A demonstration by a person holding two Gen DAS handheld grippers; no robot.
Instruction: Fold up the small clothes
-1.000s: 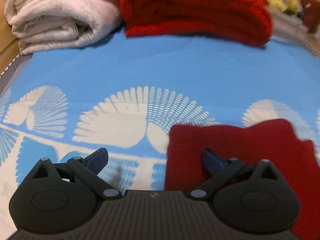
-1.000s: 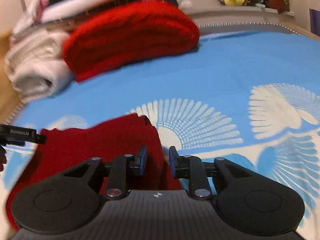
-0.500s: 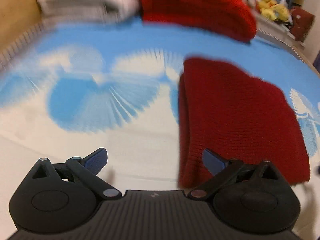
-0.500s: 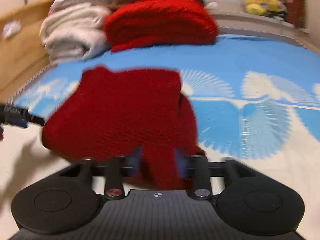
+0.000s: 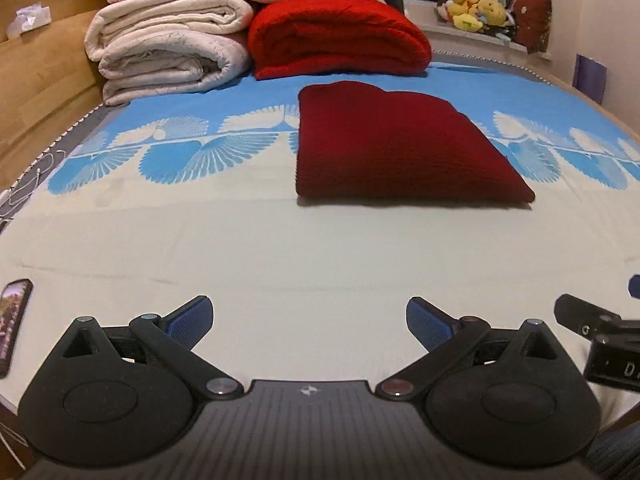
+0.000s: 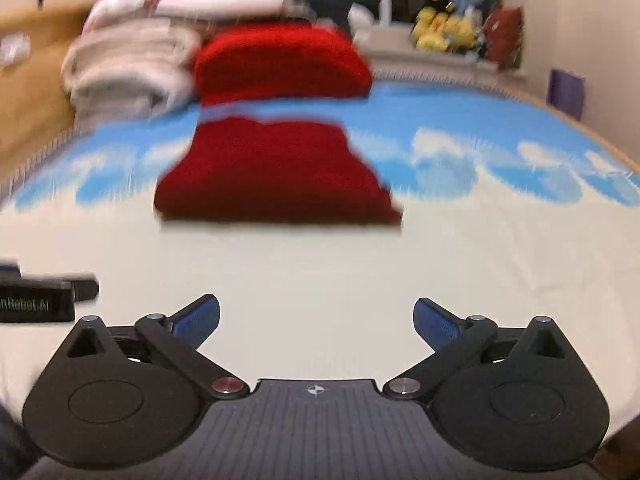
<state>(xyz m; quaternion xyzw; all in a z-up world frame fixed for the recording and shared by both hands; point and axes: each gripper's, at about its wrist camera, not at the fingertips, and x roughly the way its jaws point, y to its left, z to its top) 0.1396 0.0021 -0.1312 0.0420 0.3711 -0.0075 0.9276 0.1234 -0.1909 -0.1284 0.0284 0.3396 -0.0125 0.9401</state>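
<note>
A dark red knitted garment (image 5: 396, 148) lies folded into a flat block on the blue-and-cream bed cover (image 5: 280, 248); the blurred right wrist view shows the same garment (image 6: 272, 172). My left gripper (image 5: 310, 322) hangs open over the cream part of the cover, well short of the garment, with nothing between its fingers. My right gripper (image 6: 316, 320) is also back from the garment, its jaws opening wide and holding nothing. Each gripper shows at the edge of the other's view: the right gripper (image 5: 600, 336) and the left gripper (image 6: 40, 296).
Folded cream blankets (image 5: 168, 52) and a bright red folded blanket (image 5: 340, 40) are stacked at the far end of the bed. A wooden side board (image 5: 36, 80) runs along the left. Plush toys (image 5: 476, 12) sit on a sill. A phone (image 5: 12, 324) lies at the near left.
Both grippers have pulled back from the dark red garment, which now lies folded farther away. The right gripper, nearly closed on the cloth before, has let go and spread wide.
</note>
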